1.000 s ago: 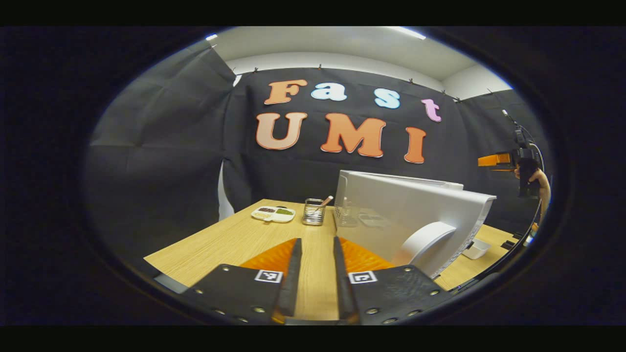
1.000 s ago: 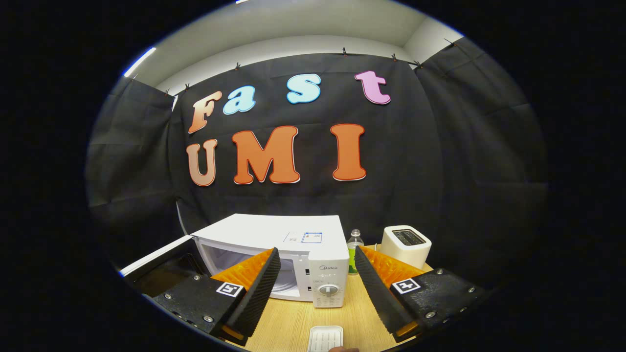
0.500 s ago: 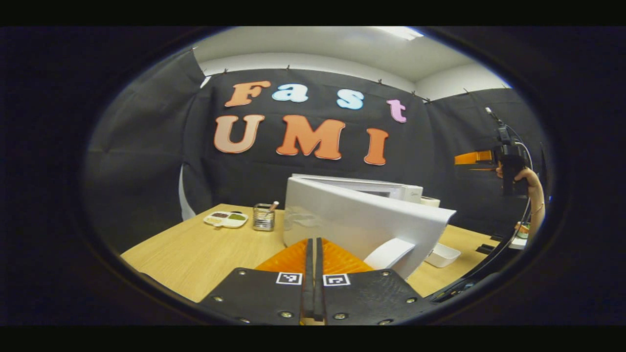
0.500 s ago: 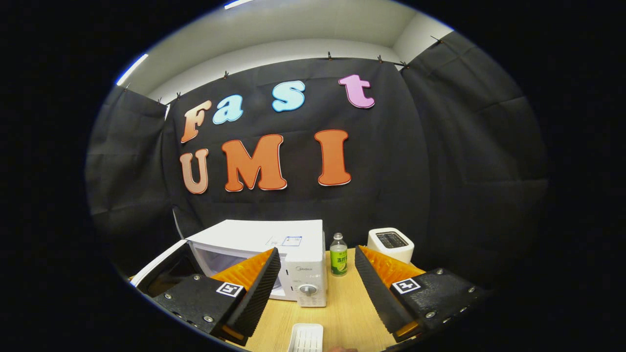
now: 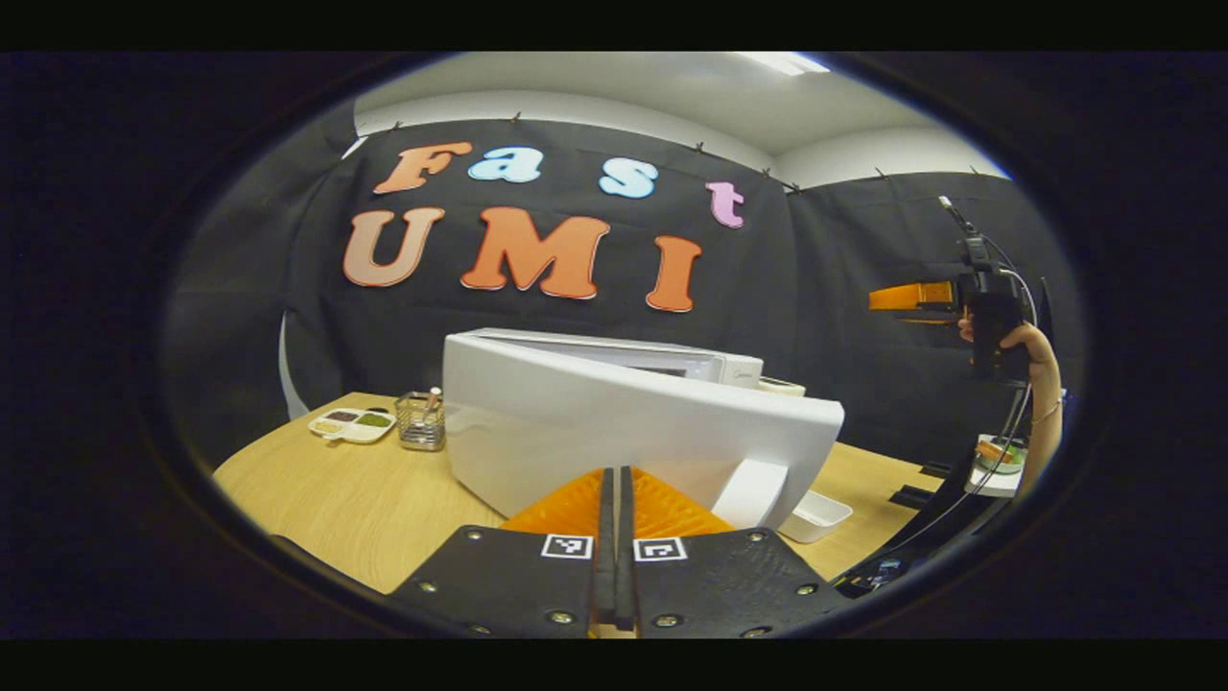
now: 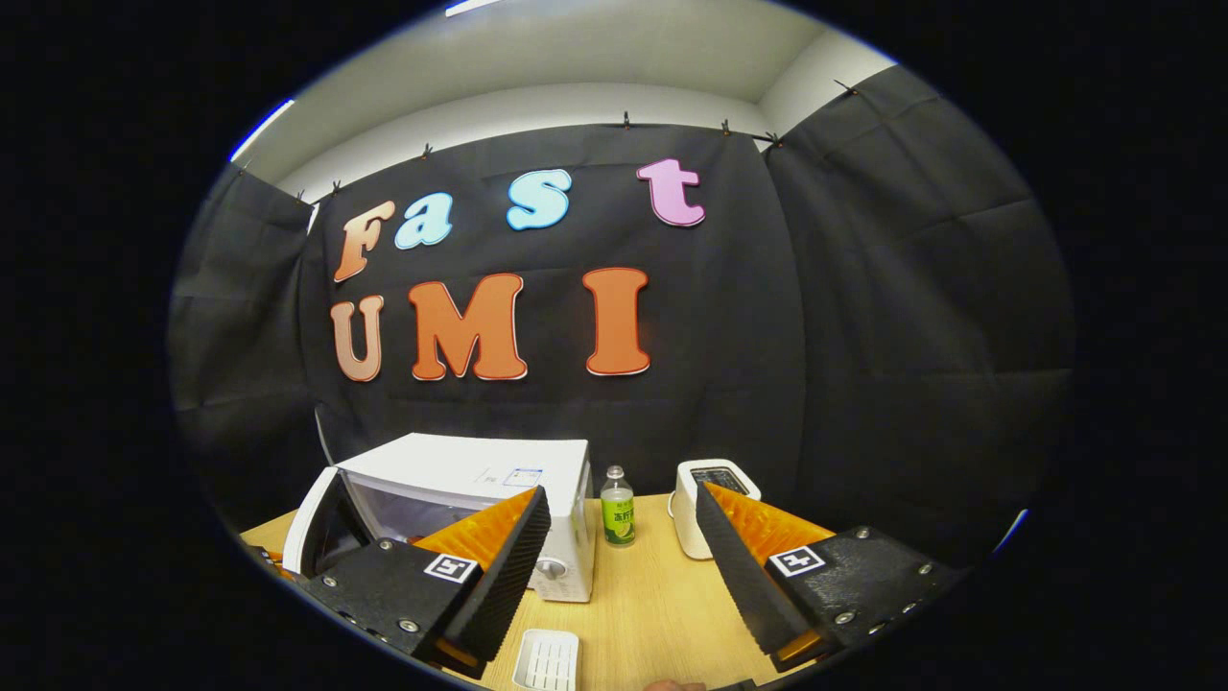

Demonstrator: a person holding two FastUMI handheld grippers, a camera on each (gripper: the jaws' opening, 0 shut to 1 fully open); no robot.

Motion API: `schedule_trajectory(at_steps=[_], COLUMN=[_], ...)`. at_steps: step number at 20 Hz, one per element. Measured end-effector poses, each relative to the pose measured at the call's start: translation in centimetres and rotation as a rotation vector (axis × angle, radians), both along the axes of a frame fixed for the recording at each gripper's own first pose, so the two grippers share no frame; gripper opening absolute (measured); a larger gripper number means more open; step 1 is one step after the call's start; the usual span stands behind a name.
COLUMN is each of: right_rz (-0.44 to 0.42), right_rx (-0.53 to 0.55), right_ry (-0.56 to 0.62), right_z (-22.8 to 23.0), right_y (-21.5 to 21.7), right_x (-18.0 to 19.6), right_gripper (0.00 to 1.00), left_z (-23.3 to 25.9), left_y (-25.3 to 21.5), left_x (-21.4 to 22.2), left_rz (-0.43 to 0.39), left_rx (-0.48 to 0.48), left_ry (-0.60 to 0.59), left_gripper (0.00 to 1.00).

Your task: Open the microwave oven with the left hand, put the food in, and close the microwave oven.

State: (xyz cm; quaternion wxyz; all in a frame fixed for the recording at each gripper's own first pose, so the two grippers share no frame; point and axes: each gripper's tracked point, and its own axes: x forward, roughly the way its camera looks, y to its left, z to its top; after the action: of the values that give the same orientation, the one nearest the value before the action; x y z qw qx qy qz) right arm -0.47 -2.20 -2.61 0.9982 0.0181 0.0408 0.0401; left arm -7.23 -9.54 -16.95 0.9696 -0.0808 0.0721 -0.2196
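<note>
Since a second ago the left tool (image 5: pixel 614 537) has gone from spread to pressed together on nothing, and it now sits just behind the microwave (image 6: pixel 480 480) door (image 5: pixel 633 432), whose outer face it looks onto beside the handle (image 5: pixel 753 491). That door stands partly ajar on the table (image 5: pixel 365 499), the cavity visible past it in the right gripper view. The right tool (image 6: pixel 614 566) hangs spread and empty above a white tray (image 6: pixel 547 660); no food can be made out inside, so loading is judged outstanding.
</note>
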Motion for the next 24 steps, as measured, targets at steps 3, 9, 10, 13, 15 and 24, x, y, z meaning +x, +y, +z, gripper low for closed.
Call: schedule_trajectory(at_steps=[3, 9, 10, 13, 15, 24], right_rz=[-0.026, -0.073, -0.089, -0.111, -0.119, -0.17], right_rx=[0.0, 0.005, -0.004, -0.022, -0.021, -0.038], right_ry=[-0.013, -0.034, -0.038, -0.026, -0.019, 0.003], right_z=[0.6, 1.3, 1.3, 0.9, 0.8, -0.1], right_y=[-1.7, -4.5, -5.1, -6.5, -7.1, -9.8], right_x=[-0.5, -1.0, -0.8, -0.9, -0.9, -0.5], right_gripper=[0.94, 0.94, 0.95, 0.94, 0.95, 0.95], left_z=[0.1, 0.8, 0.9, 1.0, 1.0, 0.4], left_y=[-2.5, -7.1, -7.8, -9.4, -10.2, -12.6], left_x=[1.3, 4.8, 5.4, 7.6, 9.2, 16.4], left_rz=[-0.033, -0.057, -0.058, -0.042, -0.016, 0.092], left_rx=[0.0, 0.026, 0.023, 0.04, 0.049, 0.118], left_ry=[0.001, -0.018, -0.017, -0.019, -0.028, -0.04], left_gripper=[0.02, 0.01, 0.0, 0.01, 0.01, 0.02])
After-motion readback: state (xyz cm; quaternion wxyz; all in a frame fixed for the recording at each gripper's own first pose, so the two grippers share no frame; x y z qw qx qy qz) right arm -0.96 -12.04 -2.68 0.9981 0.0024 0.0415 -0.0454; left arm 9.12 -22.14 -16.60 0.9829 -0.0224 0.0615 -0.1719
